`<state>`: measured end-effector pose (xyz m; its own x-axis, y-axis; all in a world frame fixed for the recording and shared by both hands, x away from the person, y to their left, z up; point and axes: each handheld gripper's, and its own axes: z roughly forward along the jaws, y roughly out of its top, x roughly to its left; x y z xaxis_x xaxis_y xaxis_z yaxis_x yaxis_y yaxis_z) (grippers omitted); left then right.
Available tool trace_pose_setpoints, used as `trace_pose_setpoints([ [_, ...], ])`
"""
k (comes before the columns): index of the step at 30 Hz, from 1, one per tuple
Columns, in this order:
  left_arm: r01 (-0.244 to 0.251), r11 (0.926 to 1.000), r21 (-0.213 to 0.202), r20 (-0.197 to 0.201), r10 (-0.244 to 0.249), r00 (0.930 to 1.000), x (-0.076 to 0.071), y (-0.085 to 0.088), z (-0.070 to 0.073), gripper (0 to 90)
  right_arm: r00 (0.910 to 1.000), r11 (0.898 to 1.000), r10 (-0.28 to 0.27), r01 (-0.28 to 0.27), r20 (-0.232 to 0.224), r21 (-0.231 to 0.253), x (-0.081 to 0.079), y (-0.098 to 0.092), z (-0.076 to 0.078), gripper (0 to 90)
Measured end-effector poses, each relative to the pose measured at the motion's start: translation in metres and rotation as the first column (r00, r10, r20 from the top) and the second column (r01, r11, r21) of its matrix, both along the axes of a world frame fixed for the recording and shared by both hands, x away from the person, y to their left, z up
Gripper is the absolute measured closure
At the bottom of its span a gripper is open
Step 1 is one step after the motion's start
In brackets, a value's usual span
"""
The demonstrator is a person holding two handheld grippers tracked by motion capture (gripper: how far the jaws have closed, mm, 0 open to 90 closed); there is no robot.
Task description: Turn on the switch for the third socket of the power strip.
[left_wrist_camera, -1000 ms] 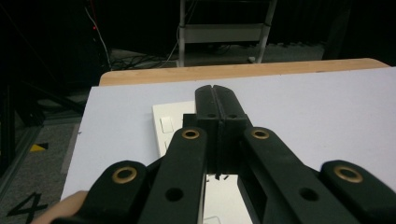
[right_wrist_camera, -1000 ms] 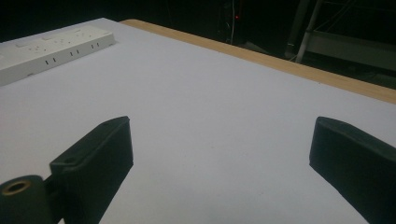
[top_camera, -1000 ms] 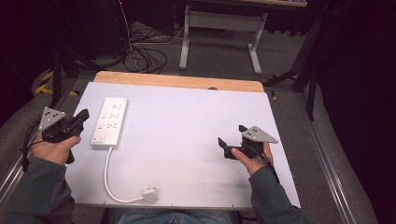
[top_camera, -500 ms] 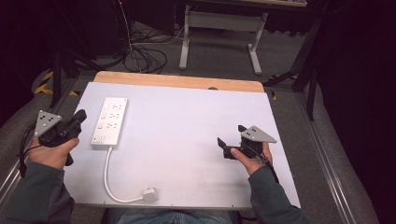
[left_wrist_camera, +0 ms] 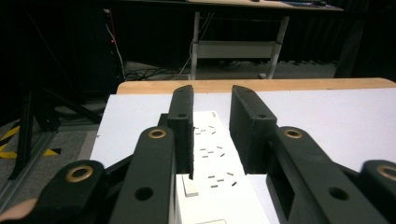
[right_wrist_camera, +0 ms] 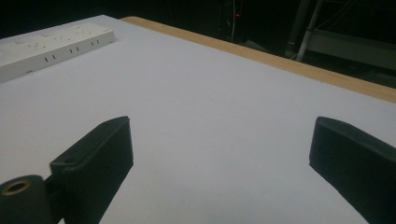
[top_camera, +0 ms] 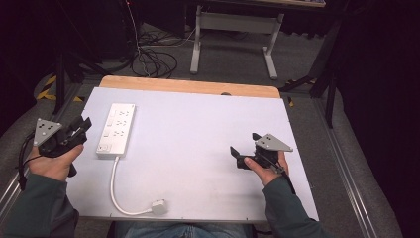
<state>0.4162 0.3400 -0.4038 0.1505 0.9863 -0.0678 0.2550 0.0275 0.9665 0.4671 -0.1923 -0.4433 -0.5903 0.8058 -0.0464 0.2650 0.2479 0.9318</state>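
Observation:
A white power strip (top_camera: 116, 130) lies on the left part of the white table (top_camera: 208, 134), with its cable (top_camera: 115, 191) running toward me and ending in a plug (top_camera: 158, 207). My left gripper (top_camera: 81, 126) hovers at the table's left edge, just left of the strip. Its jaws have just been opening, and nothing sits in the narrow gap between them. In the left gripper view, the left gripper (left_wrist_camera: 211, 93) points along the power strip (left_wrist_camera: 210, 158). My right gripper (top_camera: 243, 143) rests over bare table at the right, open wide and empty. The same right gripper (right_wrist_camera: 219, 126) stands above plain white surface in the right gripper view.
A wooden strip (top_camera: 188, 85) borders the table's far edge. Behind it stand a metal desk frame (top_camera: 233, 29) and loose floor cables (top_camera: 148, 59). A power strip (right_wrist_camera: 51, 44) lies far off to the left in the right gripper view.
The left gripper's jaws have parted a little. Both hands stay where they were.

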Motion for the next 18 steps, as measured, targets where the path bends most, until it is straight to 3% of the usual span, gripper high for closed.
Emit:
trace_pose_setpoints([
  [18,0.004,1.0000,-0.003,-0.001,-0.004,1.0000,-0.0059,-0.0007,-0.0002,38.3,1.0000,1.000,-0.003,0.003,0.000,-0.001,-0.0003,-0.0014,0.0003,6.7],
])
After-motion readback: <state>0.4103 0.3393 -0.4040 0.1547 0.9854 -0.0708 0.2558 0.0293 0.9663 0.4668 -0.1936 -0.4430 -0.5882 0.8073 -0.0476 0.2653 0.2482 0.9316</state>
